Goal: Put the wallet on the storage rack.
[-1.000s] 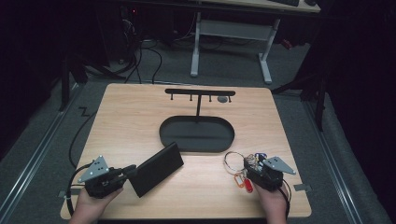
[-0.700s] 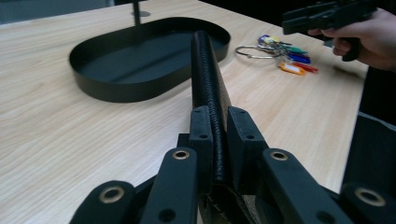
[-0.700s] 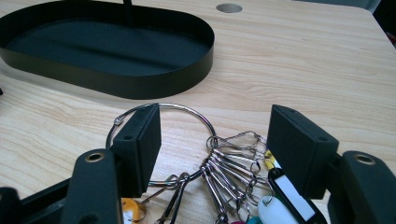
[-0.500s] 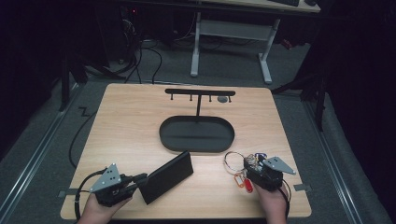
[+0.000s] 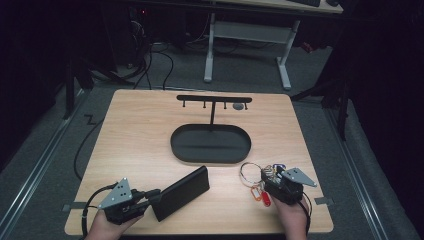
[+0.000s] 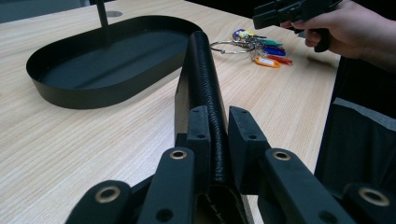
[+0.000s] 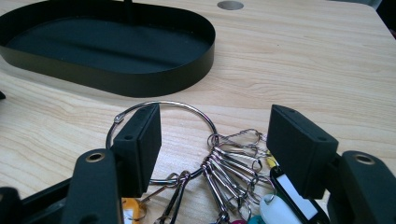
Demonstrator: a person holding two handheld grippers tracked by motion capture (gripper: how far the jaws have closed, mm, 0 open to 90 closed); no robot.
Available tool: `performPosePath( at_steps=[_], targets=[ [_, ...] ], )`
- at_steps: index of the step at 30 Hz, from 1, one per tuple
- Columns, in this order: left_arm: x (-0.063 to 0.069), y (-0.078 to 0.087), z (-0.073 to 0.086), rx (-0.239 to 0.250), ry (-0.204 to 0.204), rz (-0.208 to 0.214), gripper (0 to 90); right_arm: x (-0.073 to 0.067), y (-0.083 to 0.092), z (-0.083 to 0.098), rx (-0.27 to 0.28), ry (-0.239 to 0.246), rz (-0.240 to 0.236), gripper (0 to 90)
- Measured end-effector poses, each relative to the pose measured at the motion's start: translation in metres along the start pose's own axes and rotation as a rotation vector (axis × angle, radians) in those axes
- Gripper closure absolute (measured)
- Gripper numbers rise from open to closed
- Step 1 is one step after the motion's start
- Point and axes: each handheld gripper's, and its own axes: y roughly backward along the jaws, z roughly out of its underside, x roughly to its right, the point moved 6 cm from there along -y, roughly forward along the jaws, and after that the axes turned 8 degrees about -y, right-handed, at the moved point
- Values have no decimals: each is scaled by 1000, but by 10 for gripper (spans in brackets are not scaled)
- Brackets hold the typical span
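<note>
A black textured wallet (image 5: 182,192) stands on its long edge on the wooden table, angled toward the oval tray. My left gripper (image 5: 154,196) is shut on its near end. In the left gripper view the two pads (image 6: 198,135) clamp the wallet (image 6: 201,65) from both sides. A bunch of keys with coloured tags on a large metal ring (image 5: 250,172) lies at the front right. My right gripper (image 5: 266,179) hovers open over the bunch. In the right gripper view the ring (image 7: 163,105) and the clips (image 7: 233,158) lie between the wide-apart jaws of the right gripper (image 7: 215,140), untouched.
A black oval tray (image 5: 210,157) sits mid-table, with a thin post and a hook bar (image 5: 214,98) rising behind it. A round hole (image 7: 230,5) is in the tabletop at the back. A desk frame and cables stand on the floor beyond.
My left gripper has slid right along the front edge, carrying the wallet with it. The right gripper and the keys have stayed put.
</note>
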Motion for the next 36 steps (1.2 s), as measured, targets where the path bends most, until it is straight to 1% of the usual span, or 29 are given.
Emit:
performPosePath(
  at_steps=[3, 6, 10, 15, 16, 17, 18, 20, 21, 22, 23, 27, 29, 30, 31, 32, 33, 35, 36],
  targets=[
    [2, -1, 0, -4, -4, 9, 792, 0, -1, 1, -5, 2, -1, 356],
    [4, -1, 0, -6, -11, 9, 782, 0, -2, 1, -12, 4, -5, 356],
    [7, -2, 1, -2, -3, 22, 779, 0, -2, 2, -16, 1, -9, 356],
    [7, -3, 1, -1, 0, 12, 766, 1, -1, 1, -12, 1, -10, 356],
    [7, -3, 1, -5, 0, 12, 750, 0, -1, 2, -16, 2, -11, 356],
    [6, -3, 1, -6, 2, 10, 705, 0, -1, 2, -14, 6, -11, 356],
    [6, -4, 2, -8, 2, 8, 705, 0, -1, 2, -14, 6, -11, 356],
    [5, -5, 3, -5, 1, 1, 636, -1, -2, 1, -13, 6, -13, 356],
    [5, -6, 3, -9, -1, -5, 577, 0, -2, 1, -14, 8, -11, 356],
    [5, -7, 4, -13, 3, -4, 577, 0, -2, 1, -14, 8, -11, 356],
    [5, -8, 5, -18, 9, -2, 533, 0, -1, 1, -13, 2, -9, 356],
    [6, -14, 10, -50, 21, 14, 506, 0, 1, 1, -10, 4, -8, 356],
    [5, -17, 14, -67, 33, 27, 505, 0, 1, 0, -7, 8, -9, 356],
    [5, -17, 14, -67, 33, 27, 509, 0, 1, 0, -7, 8, -9, 356],
    [5, -17, 15, -74, 34, 34, 529, 0, 1, 0, -6, 7, -8, 356],
    [6, -17, 16, -79, 41, 41, 529, 0, 1, 0, -6, 7, -8, 356],
    [6, -16, 17, -67, 58, 49, 579, 1, 0, 1, -8, 5, -7, 356],
    [6, -14, 21, -52, 103, 50, 579, 0, 1, 0, -4, 7, -8, 356],
    [7, -14, 22, -47, 111, 54, 579, 0, 1, 0, -4, 7, -8, 356]
  ],
)
